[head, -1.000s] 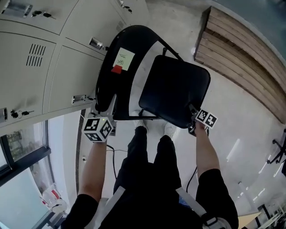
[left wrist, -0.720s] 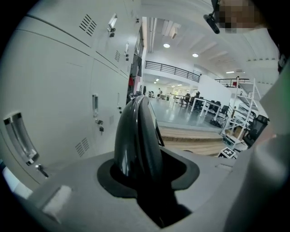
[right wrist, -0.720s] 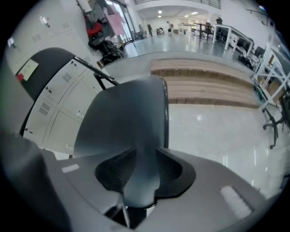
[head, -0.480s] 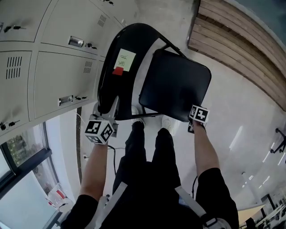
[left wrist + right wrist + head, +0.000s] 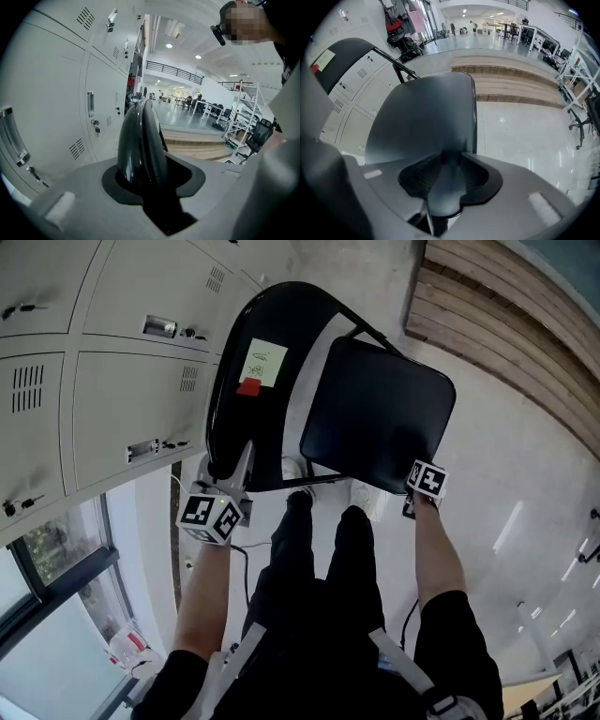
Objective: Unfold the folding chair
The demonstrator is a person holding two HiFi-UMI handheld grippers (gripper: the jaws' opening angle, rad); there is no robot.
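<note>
Standing on pale floor (image 5: 525,456) beside lockers (image 5: 103,399), facing chair (image 5: 375,418) just ahead, looking partly open. Gripping backrest (image 5: 230,418) rim in left hand-held gripper (image 5: 232,474), easing its jaws open slightly with rim between them. Clamping right hand-held gripper (image 5: 412,491) on near edge of seat (image 5: 426,122), stretching away ahead; likely pressing down there next.

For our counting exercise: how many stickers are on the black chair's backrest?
2: a pale yellow note midway up the backrest, and a small red sticker at that note's lower left corner. The backrest's other face is hidden.
</note>
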